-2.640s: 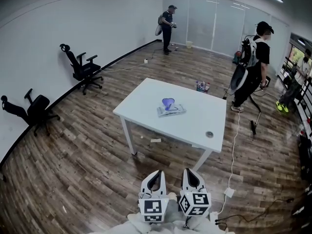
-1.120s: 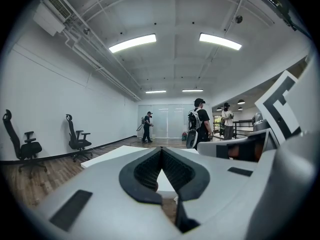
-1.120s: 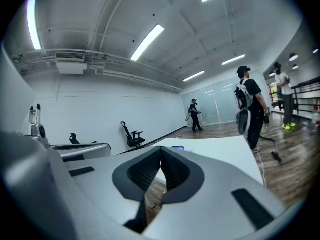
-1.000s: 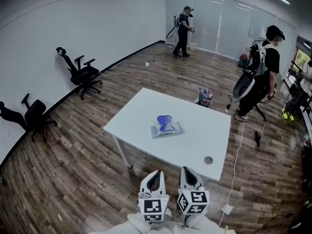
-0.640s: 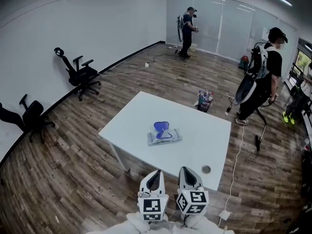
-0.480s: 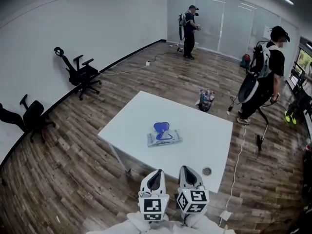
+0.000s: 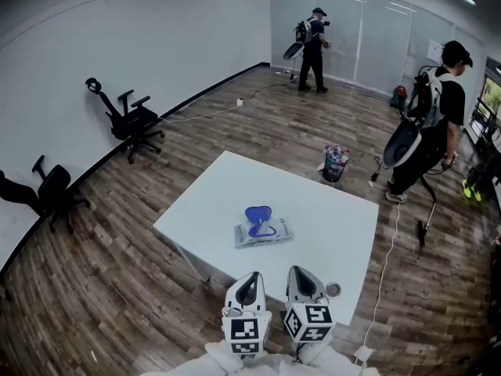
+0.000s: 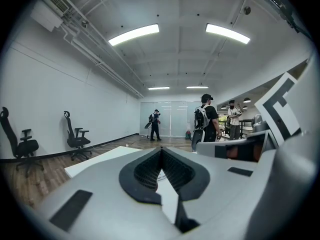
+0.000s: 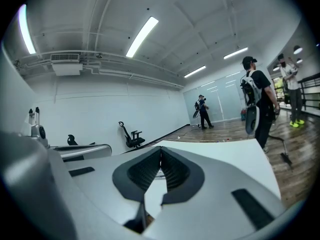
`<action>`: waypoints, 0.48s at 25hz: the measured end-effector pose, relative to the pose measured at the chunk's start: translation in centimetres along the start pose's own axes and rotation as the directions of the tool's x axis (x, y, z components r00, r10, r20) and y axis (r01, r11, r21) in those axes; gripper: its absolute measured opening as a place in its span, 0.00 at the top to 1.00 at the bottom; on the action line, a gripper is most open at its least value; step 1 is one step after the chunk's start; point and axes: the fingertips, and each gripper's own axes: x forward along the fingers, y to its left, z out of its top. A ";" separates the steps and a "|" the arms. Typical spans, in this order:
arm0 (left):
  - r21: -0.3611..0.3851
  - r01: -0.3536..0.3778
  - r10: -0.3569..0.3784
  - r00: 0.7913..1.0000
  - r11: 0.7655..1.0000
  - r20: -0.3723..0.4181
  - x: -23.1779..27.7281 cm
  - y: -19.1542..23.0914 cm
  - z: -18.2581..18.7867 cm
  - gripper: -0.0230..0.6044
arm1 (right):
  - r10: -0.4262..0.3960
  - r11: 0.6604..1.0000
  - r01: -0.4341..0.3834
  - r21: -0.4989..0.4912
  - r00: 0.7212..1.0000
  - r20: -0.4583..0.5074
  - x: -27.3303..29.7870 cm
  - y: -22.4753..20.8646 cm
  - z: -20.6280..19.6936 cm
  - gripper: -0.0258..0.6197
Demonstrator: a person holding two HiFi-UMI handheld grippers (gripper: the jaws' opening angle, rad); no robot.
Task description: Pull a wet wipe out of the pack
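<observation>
The wet wipe pack [image 7: 264,232] lies flat near the middle of the white table [image 7: 337,225], its blue lid [image 7: 256,214] standing up open. My left gripper [image 7: 249,286] and right gripper [image 7: 303,280] are side by side at the bottom of the head view, over the table's near edge and well short of the pack. Both are shut and hold nothing. In the left gripper view the left gripper [image 8: 161,153] has its jaws closed tip to tip, and in the right gripper view the right gripper [image 9: 160,153] shows the same. The pack is barely seen behind the jaws.
A round cable hole [image 7: 333,290] sits at the table's near right corner. Two office chairs [image 7: 129,117] [image 7: 43,191] stand by the left wall. A basket of bottles [image 7: 335,164] is on the floor beyond the table. One person [image 7: 435,124] stands at right, another person [image 7: 315,39] at the back.
The table and pack have come nearer and lower in the head view as I walk up. The person at the back has moved right. Both grippers stay shut.
</observation>
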 end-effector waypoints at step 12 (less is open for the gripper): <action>-0.012 -0.010 0.010 0.999 1.000 -0.035 1.8 1.0 -0.4 0.96 | -0.001 1.000 0.002 0.019 0.999 -0.047 2.3 -0.9 -1.1 0.95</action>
